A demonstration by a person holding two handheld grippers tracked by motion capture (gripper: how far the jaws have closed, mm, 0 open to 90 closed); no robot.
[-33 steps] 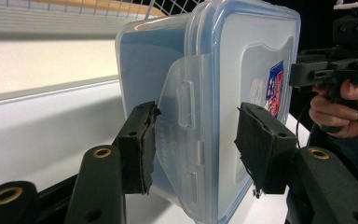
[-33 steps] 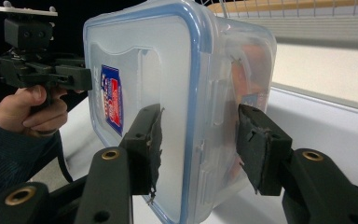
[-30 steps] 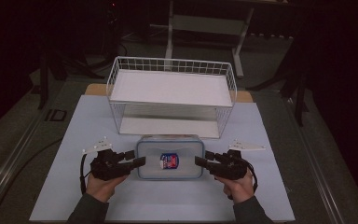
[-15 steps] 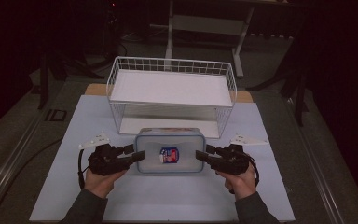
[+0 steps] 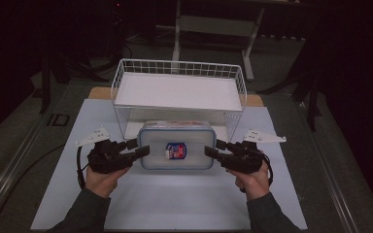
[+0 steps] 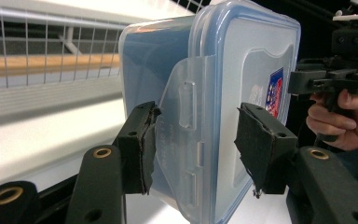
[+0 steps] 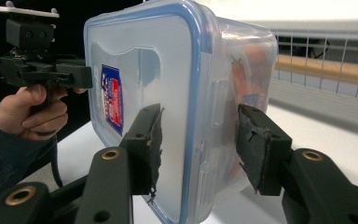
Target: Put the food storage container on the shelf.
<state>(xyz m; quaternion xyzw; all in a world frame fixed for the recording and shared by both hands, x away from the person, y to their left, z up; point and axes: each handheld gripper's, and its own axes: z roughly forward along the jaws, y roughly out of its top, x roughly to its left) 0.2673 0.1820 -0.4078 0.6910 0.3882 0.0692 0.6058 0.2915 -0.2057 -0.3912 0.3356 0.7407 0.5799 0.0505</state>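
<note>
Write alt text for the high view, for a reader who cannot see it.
Two hand-held black tongs, left and right, grip the short ends of a clear rectangular plastic box with a blue-rimmed lid. It sits in front of a white wire shelf rack on a pale table mat, in a dark room.

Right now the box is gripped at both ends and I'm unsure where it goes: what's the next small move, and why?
Probably keep lifting the lidded box toward the wire rack: the left gripper and right gripper clamp its ends, and the rack's white shelf stands just behind.
</note>
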